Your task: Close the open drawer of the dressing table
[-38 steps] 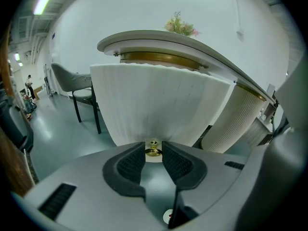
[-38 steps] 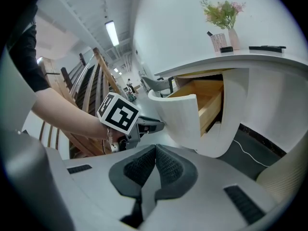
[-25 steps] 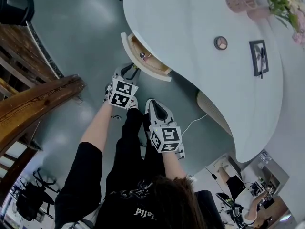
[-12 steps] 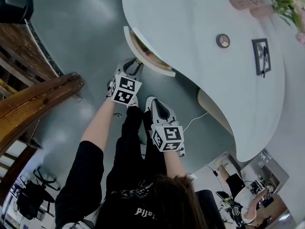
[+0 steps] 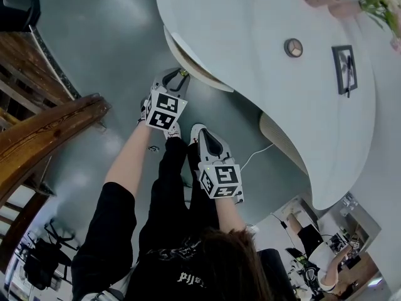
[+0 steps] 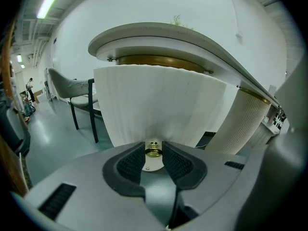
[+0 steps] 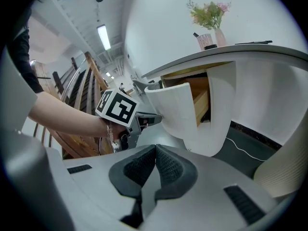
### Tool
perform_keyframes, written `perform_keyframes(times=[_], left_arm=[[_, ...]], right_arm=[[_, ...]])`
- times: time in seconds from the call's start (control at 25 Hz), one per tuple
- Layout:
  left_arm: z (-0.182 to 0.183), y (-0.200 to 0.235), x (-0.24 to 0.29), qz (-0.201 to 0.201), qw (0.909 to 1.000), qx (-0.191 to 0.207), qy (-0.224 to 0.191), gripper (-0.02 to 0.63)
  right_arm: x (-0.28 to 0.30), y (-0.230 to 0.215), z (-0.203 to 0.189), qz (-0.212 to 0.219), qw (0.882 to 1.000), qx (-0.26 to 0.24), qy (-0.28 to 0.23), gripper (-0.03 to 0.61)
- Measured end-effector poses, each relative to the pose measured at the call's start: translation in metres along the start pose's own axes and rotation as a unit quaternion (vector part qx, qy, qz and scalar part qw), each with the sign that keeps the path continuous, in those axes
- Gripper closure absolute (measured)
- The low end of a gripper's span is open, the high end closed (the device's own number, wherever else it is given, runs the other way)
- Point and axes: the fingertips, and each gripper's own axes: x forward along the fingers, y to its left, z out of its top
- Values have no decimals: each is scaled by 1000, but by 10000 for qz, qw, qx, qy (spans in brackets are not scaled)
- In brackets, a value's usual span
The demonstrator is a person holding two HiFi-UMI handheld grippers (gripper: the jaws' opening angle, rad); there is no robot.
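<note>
The dressing table [image 5: 250, 61] has a curved white top. Its drawer [image 5: 188, 56] has a ribbed white front [image 6: 159, 105] and stands out a little from under the top; the right gripper view shows its wooden inside [image 7: 199, 100]. My left gripper [image 5: 180, 75] is at the drawer front, its dark pads shut on the small gold knob [image 6: 153, 149]. My right gripper [image 5: 203, 134] hangs lower, apart from the drawer and over the floor. Its pads [image 7: 166, 165] meet at the tips with nothing between them. The left gripper's marker cube [image 7: 117, 107] shows beside the drawer.
A wooden stair railing [image 5: 44, 130] runs along the left. A second ribbed rounded front [image 5: 279, 140] sits under the table to the right, with a white cable [image 5: 254, 158] on the floor. A chair [image 6: 72, 88] stands beyond the drawer. A picture frame [image 5: 344, 61] lies on the tabletop.
The drawer has slid in under the tabletop, so its inside no longer shows from above. My left gripper went with it, towards the table. The right gripper has stayed put.
</note>
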Motion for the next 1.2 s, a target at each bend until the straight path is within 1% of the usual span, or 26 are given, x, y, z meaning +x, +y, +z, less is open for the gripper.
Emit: perform_keyframes(times=[0.12, 0.32, 0.72, 0.88, 1.08, 1.2], left_arm=[[3, 0, 3, 9, 10000, -10, -25, 494], [6, -1, 9, 2, 10000, -51, -67, 494], [20, -5, 23, -49, 9997, 161, -203, 494], [24, -5, 28, -81, 9995, 165, -247, 494], [30, -6, 36, -18, 9993, 199, -301, 494], [34, -9, 42, -24, 9992, 237, -315, 494]], right_arm=[[-2, -1, -1, -27, 10000, 9, -18, 552], [-1, -6, 5, -108, 9997, 130, -203, 552], [-2, -18, 17, -269, 9980, 332, -467, 552], [-1, -21, 17, -287, 9977, 351, -497, 552], [0, -29, 21, -300, 9964, 492, -618, 552], [-1, -31, 22, -300, 9964, 474, -635, 552]])
